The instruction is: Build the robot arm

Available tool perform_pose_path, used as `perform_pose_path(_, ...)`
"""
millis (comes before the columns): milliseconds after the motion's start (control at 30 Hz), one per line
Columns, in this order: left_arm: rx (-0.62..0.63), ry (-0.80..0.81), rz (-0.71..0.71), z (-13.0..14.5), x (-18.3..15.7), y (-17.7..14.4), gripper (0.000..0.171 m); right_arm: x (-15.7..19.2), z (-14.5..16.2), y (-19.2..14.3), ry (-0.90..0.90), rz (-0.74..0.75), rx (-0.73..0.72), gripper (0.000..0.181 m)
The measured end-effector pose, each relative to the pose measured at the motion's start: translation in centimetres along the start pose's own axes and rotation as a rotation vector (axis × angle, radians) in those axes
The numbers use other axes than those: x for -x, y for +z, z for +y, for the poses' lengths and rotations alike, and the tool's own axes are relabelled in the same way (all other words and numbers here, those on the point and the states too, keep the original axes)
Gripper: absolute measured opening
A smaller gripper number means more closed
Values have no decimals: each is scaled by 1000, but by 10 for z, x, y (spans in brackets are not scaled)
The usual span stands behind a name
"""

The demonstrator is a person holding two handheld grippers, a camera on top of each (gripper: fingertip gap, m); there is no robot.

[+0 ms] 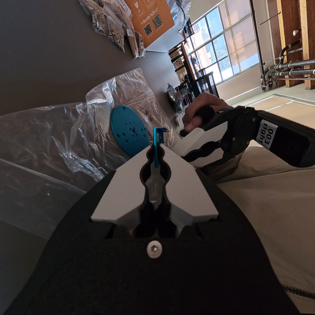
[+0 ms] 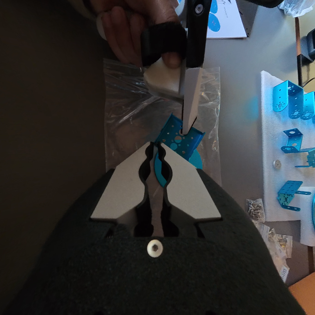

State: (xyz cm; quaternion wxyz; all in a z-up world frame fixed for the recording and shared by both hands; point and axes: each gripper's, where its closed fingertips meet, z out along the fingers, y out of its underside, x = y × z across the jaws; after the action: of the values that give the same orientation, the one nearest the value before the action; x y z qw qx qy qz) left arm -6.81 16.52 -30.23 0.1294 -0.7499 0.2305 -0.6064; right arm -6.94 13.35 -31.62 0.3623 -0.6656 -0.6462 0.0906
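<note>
Your left gripper fills the near field of the left wrist view, white fingers pinched nearly together on a blue bracket, which stands edge-on between the tips. In the right wrist view that same bracket shows as a perforated U-shaped plate, held from above by the left gripper's tips.

Your right gripper has its fingers at a narrow gap, tips at the bracket's lower left corner; whether they actually clamp it, you cannot tell. In the left wrist view the right gripper sits just beside the bracket, a hand on its grip.

Below the bracket lies a blue round disc with many holes, resting on a clear plastic bag on the grey table. Part of the disc shows between the right fingers.

To the right: white foam sheet carrying more blue brackets; small bags of screws near it. Orange box farther back.
</note>
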Motion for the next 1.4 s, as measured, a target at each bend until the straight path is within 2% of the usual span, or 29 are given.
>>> perform_pose_path(433,-20,2,-20,-5,4,-4,1,-5,0,-11,80,-2,-75,0)
perform_pose_path(667,-23,4,-9,-6,2,-4,1,-20,-27,-26,440,-56,-368,0)
perform_pose_path(833,14,25,16,2,-5,3,1,-36,-31,-9,589,37,-423,0)
perform_pose_path(1400,-1,38,6,0,-7,0,1,-30,-22,-1,541,79,-289,1)
